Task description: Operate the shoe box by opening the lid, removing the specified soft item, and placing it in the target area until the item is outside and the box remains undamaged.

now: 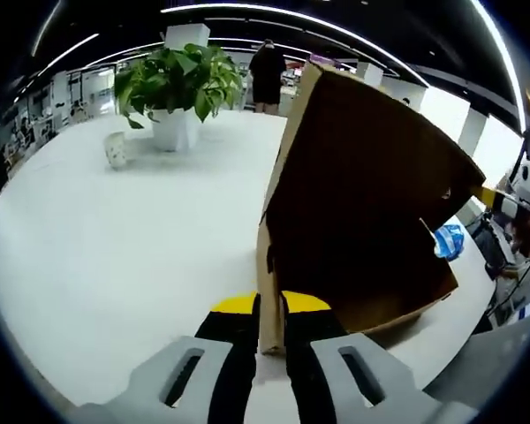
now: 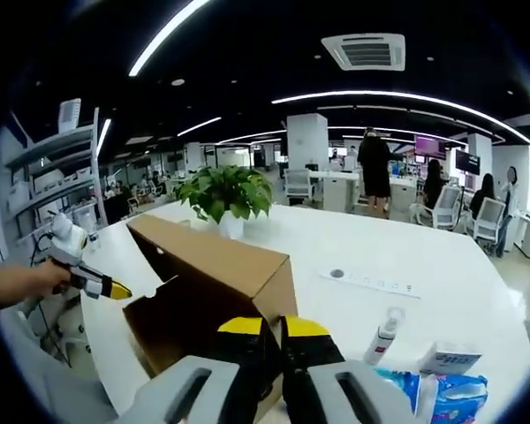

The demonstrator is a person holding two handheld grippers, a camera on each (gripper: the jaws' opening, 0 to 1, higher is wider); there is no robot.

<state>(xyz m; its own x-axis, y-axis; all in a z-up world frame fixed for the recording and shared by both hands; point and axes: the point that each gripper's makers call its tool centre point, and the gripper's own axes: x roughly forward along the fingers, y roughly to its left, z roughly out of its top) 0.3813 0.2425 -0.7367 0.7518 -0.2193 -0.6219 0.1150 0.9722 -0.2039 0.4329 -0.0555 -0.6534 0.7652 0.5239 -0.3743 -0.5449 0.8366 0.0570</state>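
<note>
Two handheld grippers are working on one brown cardboard shoe box that is sitting on a white table.

In the left gripper view, the left gripper is clenching a thin cardboard edge of the box between its two yellow-tipped black jaws, and the dark inside of the box is facing the camera. The other gripper is entering at the far right edge, with a hand behind it. One potted plant in a white pot is standing near the far side of the table, with one small white cup just beside it. One blue-and-white packet is lying past the box's right side. One person in dark clothes is standing beyond the table.

In the right gripper view, the right gripper is holding its two jaws pressed close together against the near corner of the box, apparently pinching its cardboard. The left gripper, held by a hand, is pointing at the box's far end. One small white bottle is standing to the right of the jaws, with blue packets near it.

The soft item is not visible, so I cannot tell where it is.
</note>
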